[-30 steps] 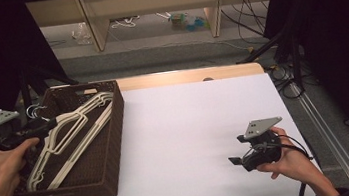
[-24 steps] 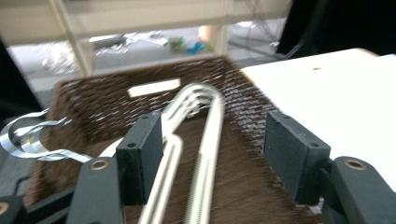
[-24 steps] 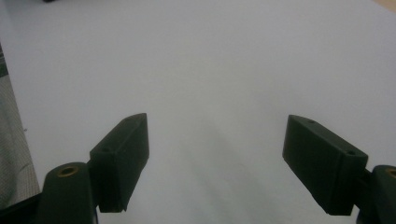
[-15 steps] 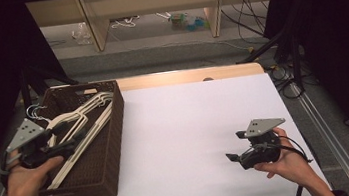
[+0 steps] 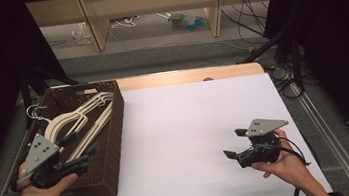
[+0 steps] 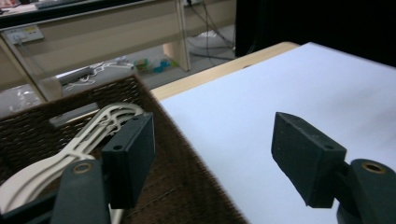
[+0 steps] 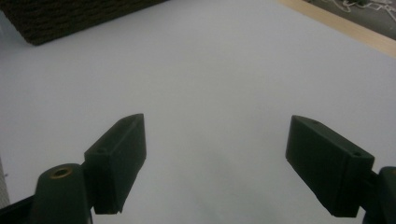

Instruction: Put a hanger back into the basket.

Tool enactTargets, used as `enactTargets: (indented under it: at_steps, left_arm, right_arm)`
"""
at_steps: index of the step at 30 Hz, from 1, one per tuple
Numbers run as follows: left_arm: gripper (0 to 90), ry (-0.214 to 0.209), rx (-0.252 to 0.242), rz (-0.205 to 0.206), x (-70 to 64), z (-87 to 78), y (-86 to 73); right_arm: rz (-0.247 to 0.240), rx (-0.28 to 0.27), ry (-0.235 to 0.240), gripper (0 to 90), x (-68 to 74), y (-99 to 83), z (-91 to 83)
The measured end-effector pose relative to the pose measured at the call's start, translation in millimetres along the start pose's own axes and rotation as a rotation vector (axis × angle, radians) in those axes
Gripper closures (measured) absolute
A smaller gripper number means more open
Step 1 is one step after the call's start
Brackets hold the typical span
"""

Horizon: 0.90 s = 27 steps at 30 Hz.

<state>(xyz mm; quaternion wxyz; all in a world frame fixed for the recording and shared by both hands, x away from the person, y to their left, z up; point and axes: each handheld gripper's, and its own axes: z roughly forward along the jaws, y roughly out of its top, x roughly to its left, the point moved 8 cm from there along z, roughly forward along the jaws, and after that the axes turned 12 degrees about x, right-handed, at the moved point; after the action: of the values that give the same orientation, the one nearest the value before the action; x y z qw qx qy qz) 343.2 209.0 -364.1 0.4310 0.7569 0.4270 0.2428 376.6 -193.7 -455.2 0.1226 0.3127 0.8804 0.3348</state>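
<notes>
In the wicker basket (image 5: 113, 151) – cream hangers (image 5: 82, 122), wire hooks at far end; left gripper (image 5: 81, 152) over its rim, right gripper (image 5: 233, 143) above paper – both jaws apart.

Wide open white table top (image 5: 193, 141) is stretching between the two hands, nothing lying on it to block a pass. The right gripper (image 5: 235, 143) is hovering over that bare sheet, jaws spread wide, free room ahead and to both sides. On the left, the dark woven basket (image 5: 116, 130) is standing as the one barrier, its wall rising along the sheet's edge. The left gripper (image 5: 84, 145) is hanging over the basket's near end, jaws apart, with the pale hangers (image 5: 77, 122) crowding the space inside and just beside one jaw.
</notes>
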Motion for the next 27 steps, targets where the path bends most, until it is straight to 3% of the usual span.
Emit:
enactTargets:
  at_steps: [2,4,7,10,15,16,18,19,20,22,25,27]
  left_arm:
    - [30.1,-0.090,-0.026,-0.036,-16.7,3.0,-1.9]
    - [29.3,-0.145,-0.028,-0.034,-30.6,10.3,-5.5]
    - [28.8,-0.139,-0.005,0.023,-44.6,25.4,-12.9]
    - [28.1,-0.177,0.001,0.018,-55.1,40.7,-19.1]
    - [26.5,-0.207,0.020,0.057,-67.2,61.1,-33.0]
    - [25.9,-0.213,0.022,0.053,-68.7,63.2,-35.3]
    - [25.1,-0.224,0.017,0.039,-70.5,65.2,-38.1]
    - [24.9,-0.222,0.010,0.052,-70.2,65.9,-38.8]
    - [24.6,-0.225,0.010,0.070,-69.8,66.9,-39.8]
    - [23.2,-0.238,0.008,0.059,-70.8,68.6,-41.7]
    - [21.8,-0.247,0.011,0.046,-73.2,70.7,-45.4]
    - [20.9,-0.254,0.011,0.058,-75.6,71.0,-48.3]
  right_arm:
    - [0.018,-0.021,0.009,21.0,0.6,1.3,-0.7]
    - [0.026,-0.045,0.000,20.9,0.7,3.1,-2.4]
    - [0.027,-0.061,-0.005,20.9,2.6,4.0,-4.4]
    - [0.030,-0.087,-0.011,20.9,4.5,4.9,-7.2]
    - [0.054,-0.137,-0.013,20.6,5.4,6.6,-11.9]
    - [0.061,-0.126,0.009,20.6,7.2,5.2,-12.4]
    - [0.071,-0.152,0.007,19.5,8.7,5.1,-12.5]
    - [0.064,-0.141,0.009,18.1,9.3,3.6,-13.1]
    - [0.069,-0.158,0.002,17.3,9.4,3.9,-13.7]
    - [0.078,-0.182,0.011,17.0,11.0,4.0,-14.7]
    - [0.087,-0.198,-0.010,16.3,11.2,1.3,-18.6]
    - [0.091,-0.224,0.003,16.3,13.8,1.2,-17.7]
